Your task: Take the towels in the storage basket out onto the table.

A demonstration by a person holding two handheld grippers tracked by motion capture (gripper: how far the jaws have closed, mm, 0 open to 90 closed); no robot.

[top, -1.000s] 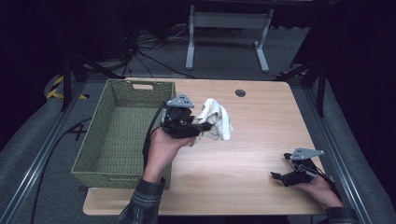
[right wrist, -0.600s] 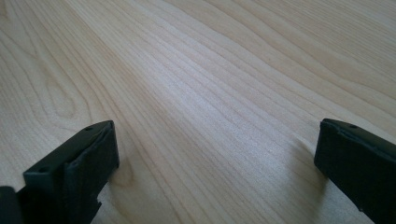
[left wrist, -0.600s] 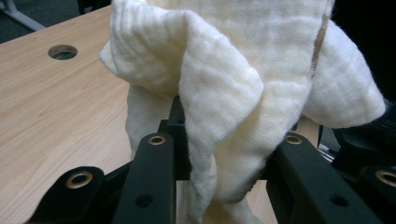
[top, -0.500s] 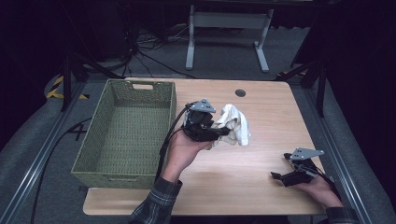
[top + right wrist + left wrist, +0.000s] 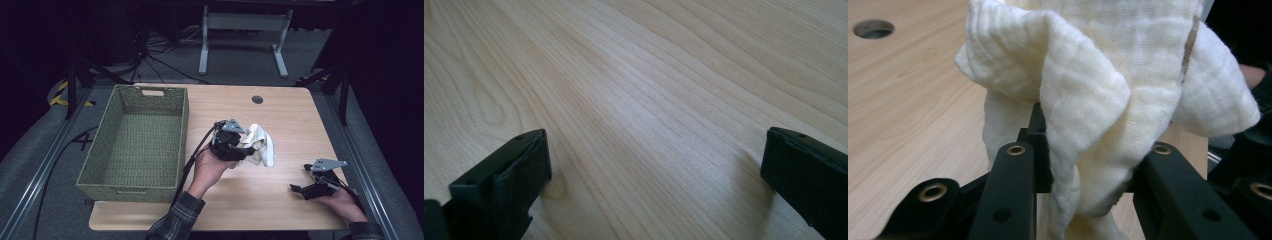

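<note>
High view: the left gripper (image 5: 239,145) has its fingers clenched on a bunched white cloth (image 5: 257,145) at mid-frame, just right of the green basket (image 5: 135,145). Lower right, the right gripper (image 5: 300,189) rests on the desk (image 5: 280,110), fingers spread wide, holding nothing.

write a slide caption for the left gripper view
Left gripper shut on a crumpled cream-white cloth above the light wooden table.

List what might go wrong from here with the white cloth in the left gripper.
1. The white cloth is bunched between the jaws of the left gripper, with loose folds hanging outside; a fold might slip free or drag on the table.
2. The wicker basket stands off to the side, so a hanging fold may catch its rim.
</note>
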